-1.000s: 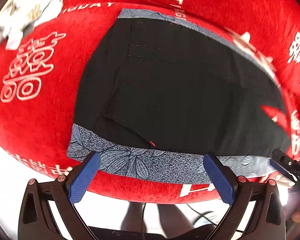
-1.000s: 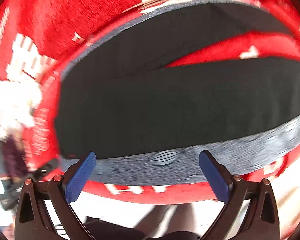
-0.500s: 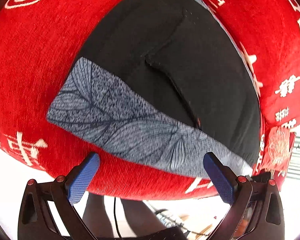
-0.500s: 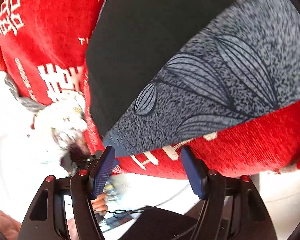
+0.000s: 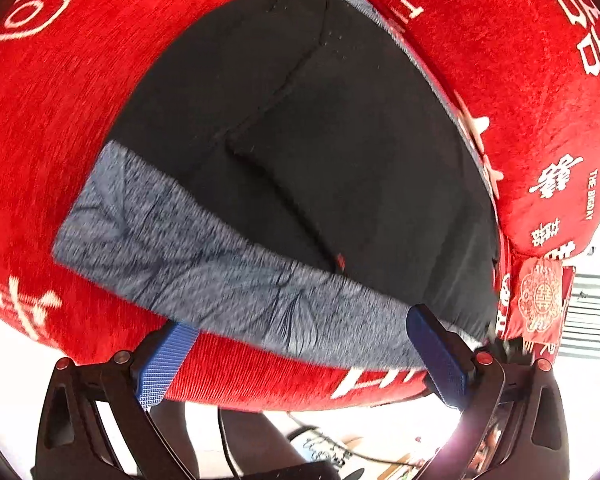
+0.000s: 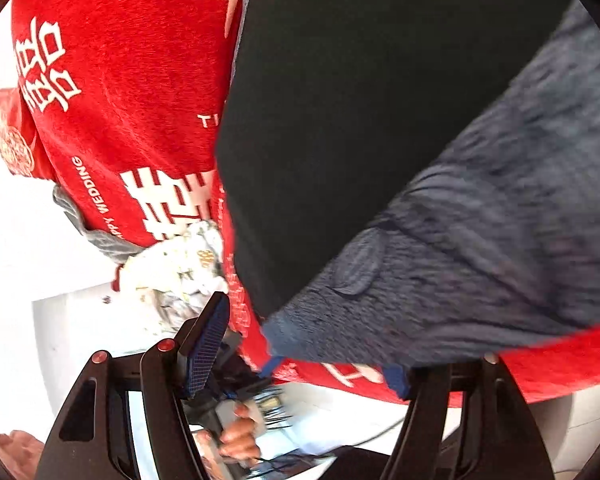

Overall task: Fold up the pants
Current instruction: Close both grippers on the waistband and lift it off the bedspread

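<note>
Black pants point(image 5: 320, 152) with a grey leaf-print band point(image 5: 204, 264) lie flat on a red cloth point(image 5: 52, 120). My left gripper point(image 5: 300, 356) is open at the table's near edge; the grey band's lower edge lies between its blue fingers point(image 5: 164, 364). In the right wrist view the pants point(image 6: 360, 120) and their grey band point(image 6: 480, 260) fill the upper right. My right gripper point(image 6: 300, 356) is open around the corner of the grey band, and its right finger is partly hidden under the cloth.
The red cloth point(image 6: 120, 80) carries white characters and hangs over the table edge. A white crumpled item point(image 6: 176, 276) lies at the cloth's edge. A red pouch point(image 5: 540, 300) hangs at the right corner. The other hand point(image 6: 236, 436) shows below.
Both grippers moved closer to the grey band at the near edge. The right gripper swung over to the band's corner, and its jaws stand wider than half a second ago.
</note>
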`<control>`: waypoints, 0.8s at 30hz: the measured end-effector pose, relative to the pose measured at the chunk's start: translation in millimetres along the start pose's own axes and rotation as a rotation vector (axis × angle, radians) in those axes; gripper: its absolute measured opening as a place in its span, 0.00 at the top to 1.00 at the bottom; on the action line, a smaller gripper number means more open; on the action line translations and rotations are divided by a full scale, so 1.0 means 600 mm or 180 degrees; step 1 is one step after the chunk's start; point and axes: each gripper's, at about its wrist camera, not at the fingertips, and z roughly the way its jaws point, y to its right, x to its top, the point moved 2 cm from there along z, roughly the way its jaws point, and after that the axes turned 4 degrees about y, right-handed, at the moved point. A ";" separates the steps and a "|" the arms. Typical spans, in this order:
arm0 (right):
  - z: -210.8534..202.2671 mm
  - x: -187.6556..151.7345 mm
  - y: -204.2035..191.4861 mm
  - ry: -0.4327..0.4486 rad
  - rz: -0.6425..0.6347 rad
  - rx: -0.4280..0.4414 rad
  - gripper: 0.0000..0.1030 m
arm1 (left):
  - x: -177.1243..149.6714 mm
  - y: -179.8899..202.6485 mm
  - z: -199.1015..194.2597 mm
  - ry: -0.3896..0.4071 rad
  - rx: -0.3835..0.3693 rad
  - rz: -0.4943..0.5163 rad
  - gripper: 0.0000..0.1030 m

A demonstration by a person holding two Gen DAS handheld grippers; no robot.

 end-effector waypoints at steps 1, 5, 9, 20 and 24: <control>0.007 -0.001 -0.004 -0.0031 0.0048 0.0056 0.29 | -0.003 -0.002 -0.002 -0.0022 0.0001 -0.0010 0.00; 0.010 -0.003 -0.050 -0.0002 0.0017 0.0466 0.29 | -0.001 -0.019 -0.008 -0.0046 -0.0188 -0.0263 0.00; -0.006 0.007 -0.090 0.0030 -0.0037 0.0776 0.29 | 0.018 -0.003 0.007 0.0087 -0.0399 -0.0594 0.00; -0.027 0.014 -0.015 0.0107 0.0250 0.0001 0.69 | 0.053 0.002 -0.007 0.0139 0.0219 -0.0061 0.70; -0.034 0.028 -0.021 0.0070 0.0245 -0.0307 0.94 | 0.068 0.015 -0.014 0.0066 0.0294 0.0013 0.73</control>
